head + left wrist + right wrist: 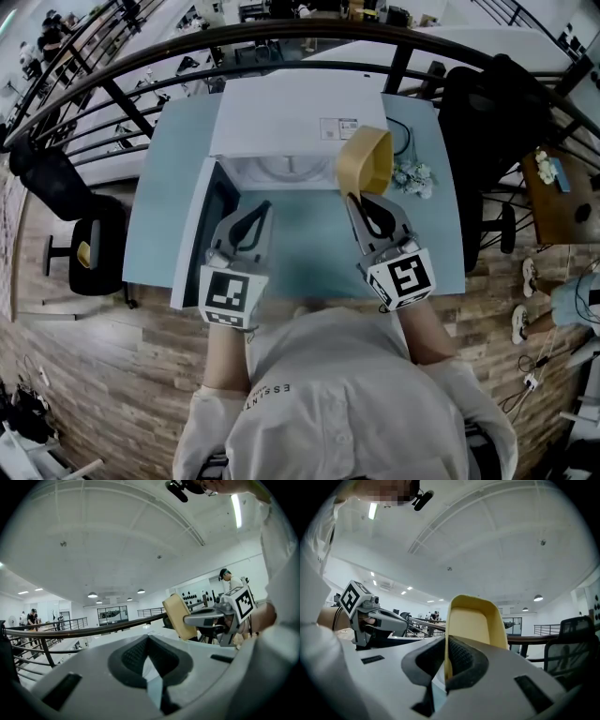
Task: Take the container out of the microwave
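A yellow container (366,159) hangs tilted on its side in front of the open white microwave (291,117), over the pale blue table (309,248). My right gripper (354,195) is shut on its rim; in the right gripper view the container (476,620) stands up from between the pads, with the right gripper (446,644) clamped on its thin wall. My left gripper (262,206) hovers beside the microwave's opened door (202,234), shut with nothing in it. The left gripper view shows the left gripper (147,639) closed and the container (179,616) off to the right.
The door swings out to the left of the cavity (281,171). A small bunch of white flowers (412,175) and a black cable lie right of the microwave. Black chairs (89,234) flank the table, and a dark railing (281,37) runs behind it.
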`<state>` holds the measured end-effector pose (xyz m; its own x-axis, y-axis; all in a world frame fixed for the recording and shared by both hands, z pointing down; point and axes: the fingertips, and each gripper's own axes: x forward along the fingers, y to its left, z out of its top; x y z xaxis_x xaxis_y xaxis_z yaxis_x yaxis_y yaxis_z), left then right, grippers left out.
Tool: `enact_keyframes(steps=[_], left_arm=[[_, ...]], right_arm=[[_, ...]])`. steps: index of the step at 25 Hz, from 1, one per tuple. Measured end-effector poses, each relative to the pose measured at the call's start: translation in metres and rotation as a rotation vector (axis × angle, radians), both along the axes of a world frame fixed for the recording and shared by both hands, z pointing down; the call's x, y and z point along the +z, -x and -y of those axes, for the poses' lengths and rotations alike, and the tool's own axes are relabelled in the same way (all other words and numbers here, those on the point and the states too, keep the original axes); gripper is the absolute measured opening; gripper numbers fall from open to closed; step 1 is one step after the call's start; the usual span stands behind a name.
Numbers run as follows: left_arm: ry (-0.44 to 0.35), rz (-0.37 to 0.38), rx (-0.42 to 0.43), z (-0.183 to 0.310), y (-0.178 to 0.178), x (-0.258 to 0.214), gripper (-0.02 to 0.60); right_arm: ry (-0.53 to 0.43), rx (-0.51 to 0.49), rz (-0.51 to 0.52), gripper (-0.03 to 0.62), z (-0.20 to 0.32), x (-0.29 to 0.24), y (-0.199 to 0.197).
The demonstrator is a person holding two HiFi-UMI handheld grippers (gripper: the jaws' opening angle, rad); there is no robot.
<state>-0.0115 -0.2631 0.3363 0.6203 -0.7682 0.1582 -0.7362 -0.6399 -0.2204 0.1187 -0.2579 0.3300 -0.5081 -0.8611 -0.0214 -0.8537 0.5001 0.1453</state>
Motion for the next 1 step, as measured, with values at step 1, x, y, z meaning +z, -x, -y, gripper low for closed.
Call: enact_keyframes(steps=[1], left_arm=[[0.001,0.0,0.0,0.0007,-0.0002,0.0004,-0.006]], right_arm=[[0.0,0.0,0.0,0.023,0.0005,0.0002,-0.0001]])
